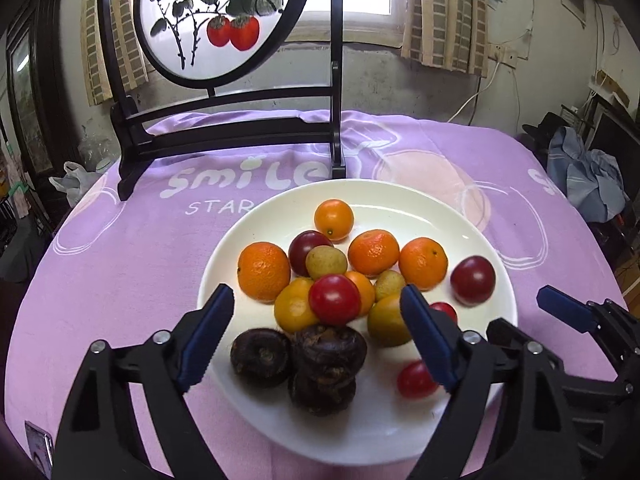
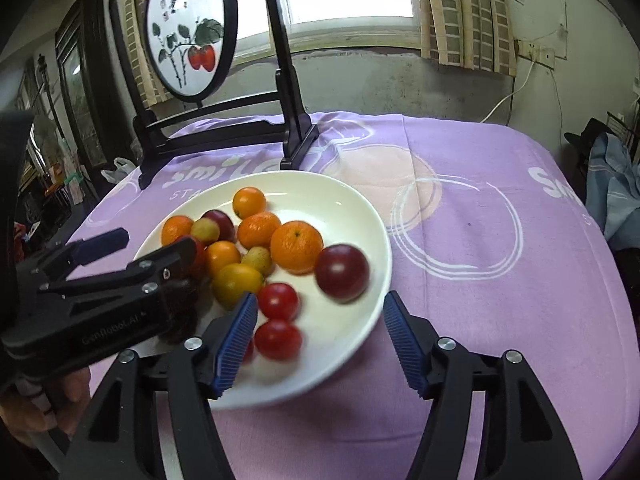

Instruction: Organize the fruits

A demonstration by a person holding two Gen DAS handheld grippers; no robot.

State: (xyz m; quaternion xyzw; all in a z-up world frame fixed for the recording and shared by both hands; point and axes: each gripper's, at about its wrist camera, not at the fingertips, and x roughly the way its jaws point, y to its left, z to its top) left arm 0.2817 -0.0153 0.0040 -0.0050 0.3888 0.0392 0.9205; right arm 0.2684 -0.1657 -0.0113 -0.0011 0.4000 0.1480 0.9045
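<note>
Fruits (image 1: 334,300) all sit mixed in one heap on the white plate (image 1: 460,216) on the bench. Left tongs (image 1: 318,334) and right tongs (image 2: 318,340) hang spread apart, holding nothing. Sorting looks unfinished.

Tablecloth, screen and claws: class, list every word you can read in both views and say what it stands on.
"smile": purple tablecloth, white letters, last letter partly hidden by the stand.
"STAR": tablecloth, cut off by the white plate.
"GenRoboLAI", uncertain: left claw body.
Round painted screen: inscription too small to read.
</note>
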